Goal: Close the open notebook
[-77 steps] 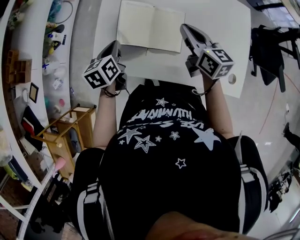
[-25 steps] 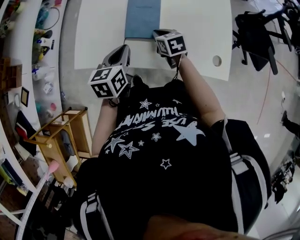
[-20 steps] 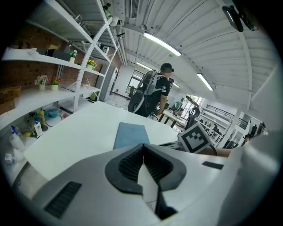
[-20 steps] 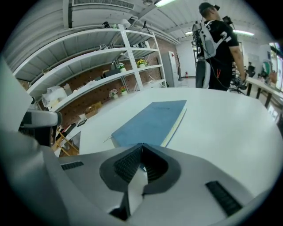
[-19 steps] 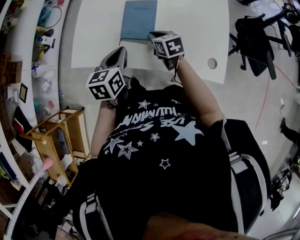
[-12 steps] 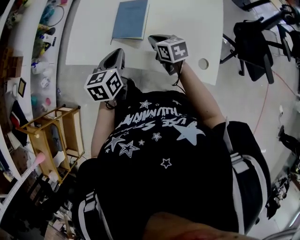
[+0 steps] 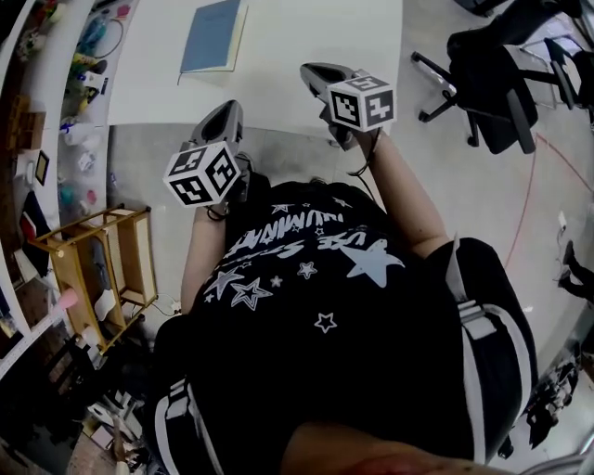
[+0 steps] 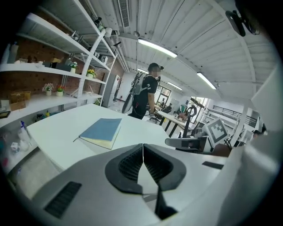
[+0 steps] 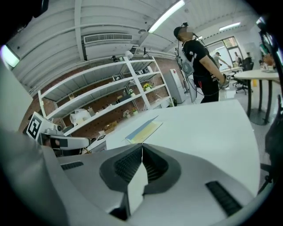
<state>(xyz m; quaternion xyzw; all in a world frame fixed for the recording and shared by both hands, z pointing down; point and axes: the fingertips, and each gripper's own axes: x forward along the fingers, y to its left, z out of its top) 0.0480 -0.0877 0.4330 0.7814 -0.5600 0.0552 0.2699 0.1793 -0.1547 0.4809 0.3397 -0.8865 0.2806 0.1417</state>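
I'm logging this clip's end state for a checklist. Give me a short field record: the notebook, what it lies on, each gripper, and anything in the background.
notebook: closed, blue cover up, lying flat
surface: white table
left gripper: jaws together, nothing between them, clear of the notebook
right gripper: jaws together, nothing between them, clear of the notebook
background: person standing beyond the table; wall shelves
task: notebook already shut

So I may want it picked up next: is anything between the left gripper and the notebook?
Nothing visible. Only bare table lies between the shut left gripper and the closed notebook; the right gripper is off to the side.
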